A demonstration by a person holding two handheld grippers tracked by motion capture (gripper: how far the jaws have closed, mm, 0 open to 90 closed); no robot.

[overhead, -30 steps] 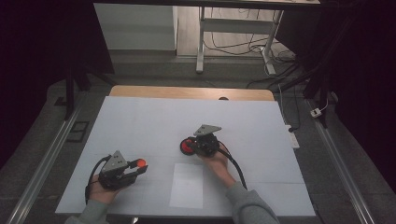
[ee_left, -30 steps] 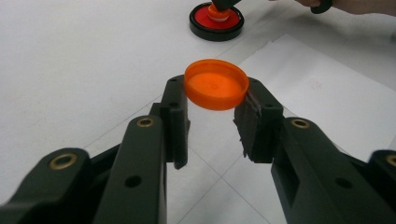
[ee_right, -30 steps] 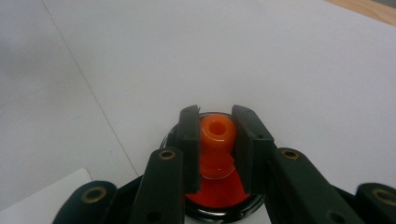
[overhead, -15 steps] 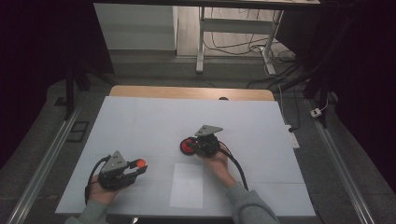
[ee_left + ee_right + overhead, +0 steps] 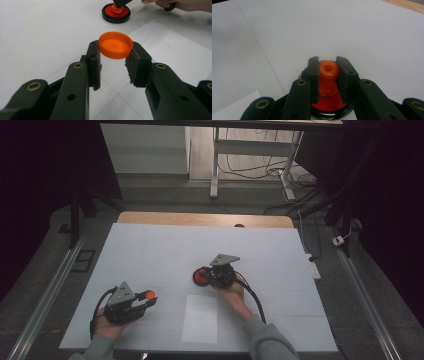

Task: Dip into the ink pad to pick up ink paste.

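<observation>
My left gripper (image 5: pixel 115 48) is shut on a round orange cap (image 5: pixel 115 45), its pads pressing on the rim from both sides. In the high view this gripper (image 5: pixel 148 296) lies low at the table's front left, with the cap (image 5: pixel 148 294) at its tip. My right gripper (image 5: pixel 327 62) is shut on a small orange knob (image 5: pixel 327 71) with a hole in its top. The knob stands over a round black dish with a red inside (image 5: pixel 327 106). The high view has the right gripper (image 5: pixel 207 277) at mid-table, over the dish (image 5: pixel 201 277).
A white sheet of paper (image 5: pixel 200 318) lies flat between the two hands near the front edge. A large white board (image 5: pixel 165 250) with thin grid lines covers the table. The wooden table edge (image 5: pixel 200 219) is at the back, with dark floor and cables beyond.
</observation>
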